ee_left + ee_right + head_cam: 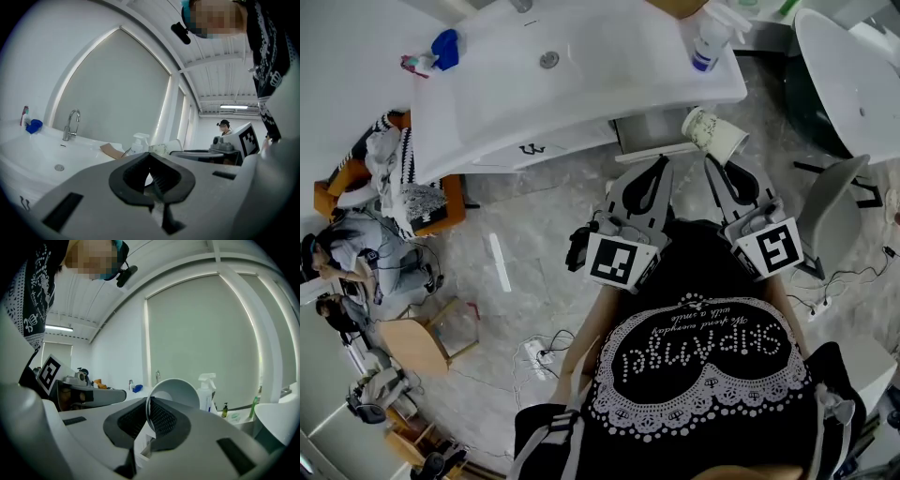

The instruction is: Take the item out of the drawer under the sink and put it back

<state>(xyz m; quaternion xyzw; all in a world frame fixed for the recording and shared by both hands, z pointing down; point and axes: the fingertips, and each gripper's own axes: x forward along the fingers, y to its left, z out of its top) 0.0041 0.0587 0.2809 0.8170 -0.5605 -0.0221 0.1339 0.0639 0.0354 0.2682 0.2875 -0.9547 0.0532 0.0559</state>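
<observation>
We hold the paper cup (pixel 714 134) by its rim in the right gripper (pixel 712 161). The jaws are pinched narrow on the thin wall, one pad inside and one outside, probably so the light cup does not slip. The cup hangs tilted in the air, just before the edge of the sink counter (pixel 581 103). The left gripper (pixel 656 164) is closed on nothing. Both grippers point nearly level, side by side.

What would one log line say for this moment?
right gripper: shut on rim of patterned white paper cup | left gripper: shut, empty | both held before white sink
</observation>
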